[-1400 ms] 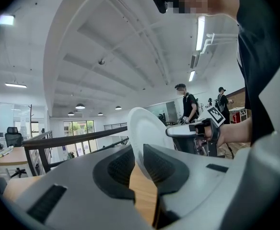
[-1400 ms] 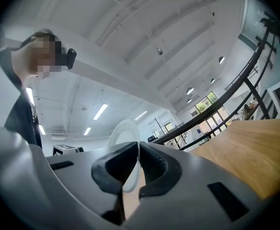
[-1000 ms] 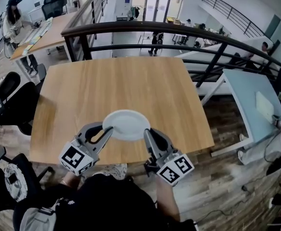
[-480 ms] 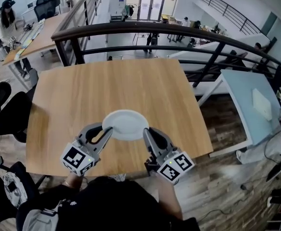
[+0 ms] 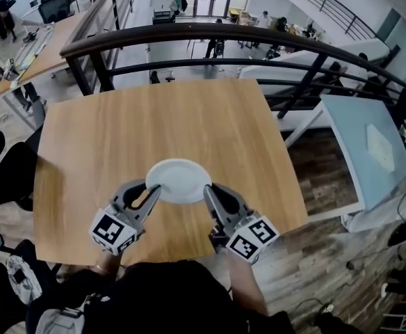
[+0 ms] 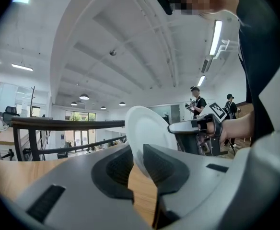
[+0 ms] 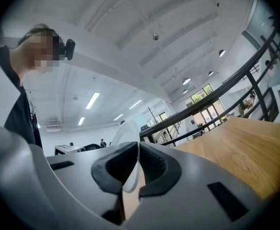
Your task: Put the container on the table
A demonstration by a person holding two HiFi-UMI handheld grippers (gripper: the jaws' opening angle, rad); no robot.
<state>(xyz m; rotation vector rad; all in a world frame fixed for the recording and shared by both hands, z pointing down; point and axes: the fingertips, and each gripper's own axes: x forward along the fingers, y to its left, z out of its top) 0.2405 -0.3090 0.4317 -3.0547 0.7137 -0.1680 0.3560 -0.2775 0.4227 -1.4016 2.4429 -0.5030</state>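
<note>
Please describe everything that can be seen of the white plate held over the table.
The white plate is round and shallow, with a raised rim, plain and smooth; it looks empty. It lies about level over the near part of the wooden table. The left gripper pinches its left rim and the right gripper its right rim, fingers closed on the thin edge. Whether its underside touches the table cannot be told.

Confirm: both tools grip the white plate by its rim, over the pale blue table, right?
Wrong table. The left tool and right tool grip the white plate by its rim over the wooden table; the pale blue table stands off to the right, as the head view shows.
</note>
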